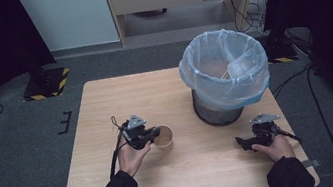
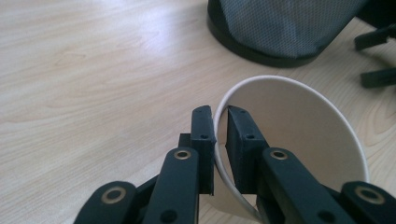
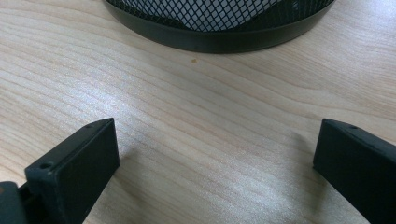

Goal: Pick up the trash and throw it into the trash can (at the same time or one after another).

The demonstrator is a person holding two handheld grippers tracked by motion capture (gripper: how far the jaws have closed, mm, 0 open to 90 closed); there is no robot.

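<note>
With the paper cup (image 1: 165, 137) pinched at its rim just left of centre in the high view, the grasp looks done; next, I'd judge, comes a lift toward the lined bin (image 1: 224, 74) at upper right. The left gripper (image 2: 221, 126) has its fingers closed on the cup wall. The right gripper (image 1: 243, 143), lower right, rests on the table (image 1: 107, 113), fingers wide apart and empty.

Bare surface (image 3: 201, 140) is lying open between the right jaws; the mesh bin (image 3: 219, 23) is blocking the way just ahead.
</note>
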